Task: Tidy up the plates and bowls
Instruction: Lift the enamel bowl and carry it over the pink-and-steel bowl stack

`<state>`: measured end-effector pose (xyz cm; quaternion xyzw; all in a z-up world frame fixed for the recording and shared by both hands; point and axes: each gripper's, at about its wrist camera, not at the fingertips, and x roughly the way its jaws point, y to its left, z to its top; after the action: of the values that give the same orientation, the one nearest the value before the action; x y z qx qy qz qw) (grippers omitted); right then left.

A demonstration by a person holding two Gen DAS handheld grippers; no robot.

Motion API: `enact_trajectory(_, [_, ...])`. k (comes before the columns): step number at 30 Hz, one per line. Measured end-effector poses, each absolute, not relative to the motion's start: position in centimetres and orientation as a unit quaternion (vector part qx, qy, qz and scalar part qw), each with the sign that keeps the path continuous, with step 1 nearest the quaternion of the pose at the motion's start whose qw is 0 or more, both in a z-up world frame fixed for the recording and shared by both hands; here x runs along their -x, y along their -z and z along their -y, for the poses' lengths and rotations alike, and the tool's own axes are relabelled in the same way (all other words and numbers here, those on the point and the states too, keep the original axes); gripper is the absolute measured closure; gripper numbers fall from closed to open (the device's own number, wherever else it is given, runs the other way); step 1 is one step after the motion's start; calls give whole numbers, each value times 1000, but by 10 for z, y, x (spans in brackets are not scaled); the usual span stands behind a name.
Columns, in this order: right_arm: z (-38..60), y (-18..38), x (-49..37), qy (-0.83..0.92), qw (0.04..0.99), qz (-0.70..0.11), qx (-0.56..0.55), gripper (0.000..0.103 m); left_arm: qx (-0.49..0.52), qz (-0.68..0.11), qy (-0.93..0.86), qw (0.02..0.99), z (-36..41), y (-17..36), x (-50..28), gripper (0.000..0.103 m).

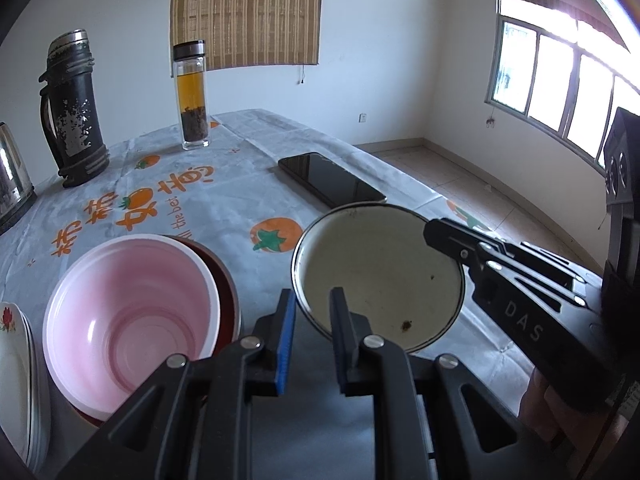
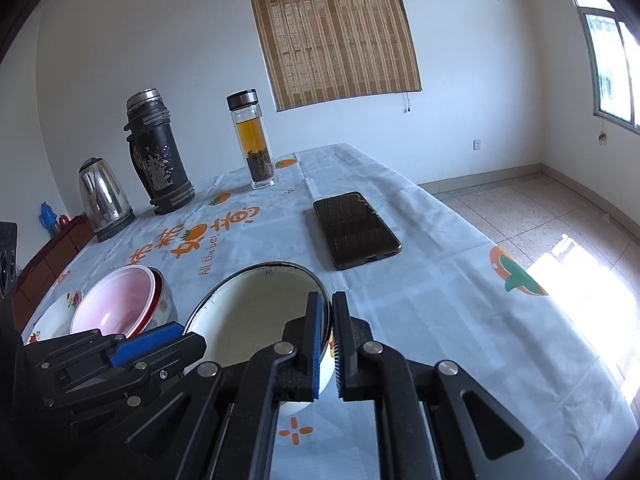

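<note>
One cream enamel bowl (image 1: 380, 276) sits near the counter's (image 2: 420, 320) front edge, with both grippers clamped on its rim: the left gripper (image 1: 312, 312) on the near-left side, the right gripper (image 2: 329, 320) on the right. To its left, one pink bowl (image 1: 132, 320) is nested in a red bowl (image 1: 230, 288), beside stacked floral plates (image 1: 16, 344); their number is unclear. One phone (image 2: 356, 228) lies behind, with open cloth to the right.
</note>
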<state>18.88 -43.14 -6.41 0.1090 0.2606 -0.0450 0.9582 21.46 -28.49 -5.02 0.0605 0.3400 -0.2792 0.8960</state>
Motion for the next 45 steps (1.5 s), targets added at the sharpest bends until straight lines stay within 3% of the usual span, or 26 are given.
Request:
enact_trajectory(13, [418,59,-179,44,962,-256,-88,97,-36,-311,281,907,267,32,-205,88])
enact_trajectory(30, [376,-9,-179,-10,976,-207,-60,97,36,-279,247,927,222,3,-219,88])
enact_trajectory(45, [335,-20,-205,-61,974,-212,-49,97,80,-270,195,939,174,-10,-237,88])
